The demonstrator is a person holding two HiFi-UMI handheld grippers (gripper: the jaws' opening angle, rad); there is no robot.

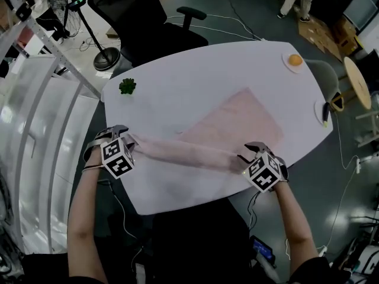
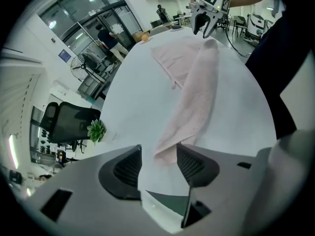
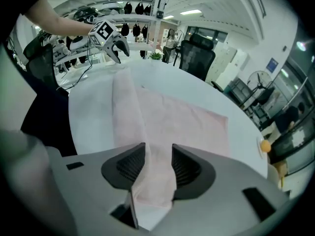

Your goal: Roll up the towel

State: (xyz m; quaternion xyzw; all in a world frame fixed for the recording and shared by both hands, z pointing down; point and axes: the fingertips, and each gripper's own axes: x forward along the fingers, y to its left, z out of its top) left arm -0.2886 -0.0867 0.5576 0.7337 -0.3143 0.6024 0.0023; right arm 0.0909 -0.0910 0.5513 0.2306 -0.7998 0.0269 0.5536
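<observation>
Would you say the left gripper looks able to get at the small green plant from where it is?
Probably yes: only bare table separates the left gripper from the plant.

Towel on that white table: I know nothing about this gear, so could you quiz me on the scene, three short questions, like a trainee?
1. True or false: the pink towel lies completely flat on the white table.
2. What colour is the round thing on the small plate? A) orange B) blue C) green
3. Fill in: the jaws of the left hand-held gripper stand ___, with the towel's end between them.
Key: 1 false, its near edge is gathered into a long roll running to the right hand-held gripper. 2 A. 3 apart.
</observation>
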